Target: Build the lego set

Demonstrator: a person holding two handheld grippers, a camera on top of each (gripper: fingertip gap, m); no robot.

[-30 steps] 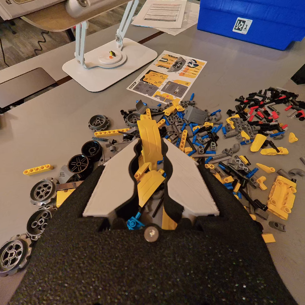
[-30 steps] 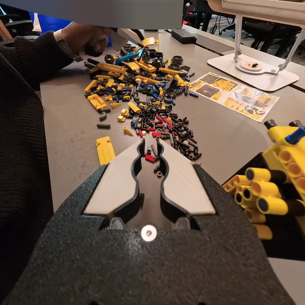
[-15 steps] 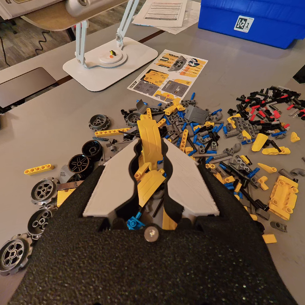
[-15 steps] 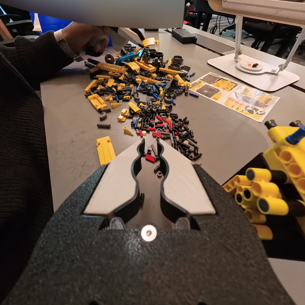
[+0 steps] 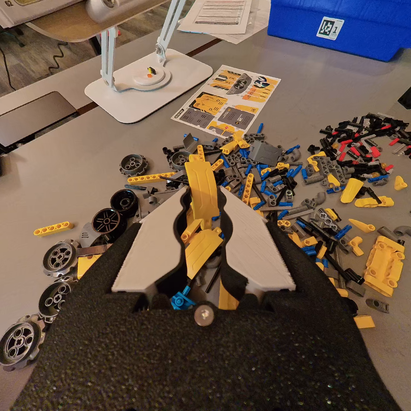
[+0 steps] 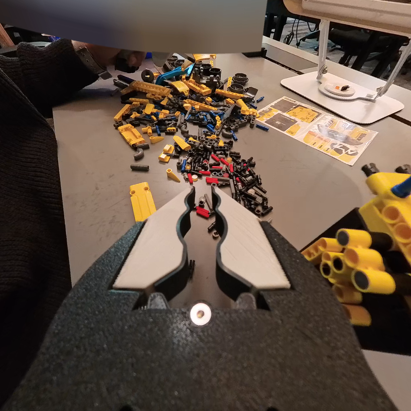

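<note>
My left gripper (image 5: 202, 189) is shut on a yellow curved panel (image 5: 201, 175) and holds it over a pile of yellow, grey, blue and black building parts (image 5: 266, 178). The panel sticks out past the fingertips. More yellow pieces and a blue connector (image 5: 180, 300) show below, between the fingers. In the right wrist view the panel (image 6: 201, 56) shows at the far end of the pile (image 6: 189, 106). My right gripper (image 6: 202, 189) is slightly open and empty, low over small red and black pins (image 6: 233, 173). A built yellow assembly (image 6: 367, 255) stands close to its right.
Several wheels (image 5: 60, 258) lie left of the pile. A sticker sheet (image 5: 226, 104) and a white stand base (image 5: 144, 93) lie beyond it, and a blue bin (image 5: 333, 26) stands at the back right. A person's dark sleeve (image 6: 26, 155) fills the left of the right wrist view. One gripper's finger ends stand about 30 cm off the other's. From the left gripper's tips to the white stand base (image 5: 144, 93) is close to 30 cm. The right camera catches it too, in the right wrist view (image 6: 317, 90).
The left gripper has drifted very slightly with the yellow panel still in its grip. The right gripper has stayed in place.
</note>
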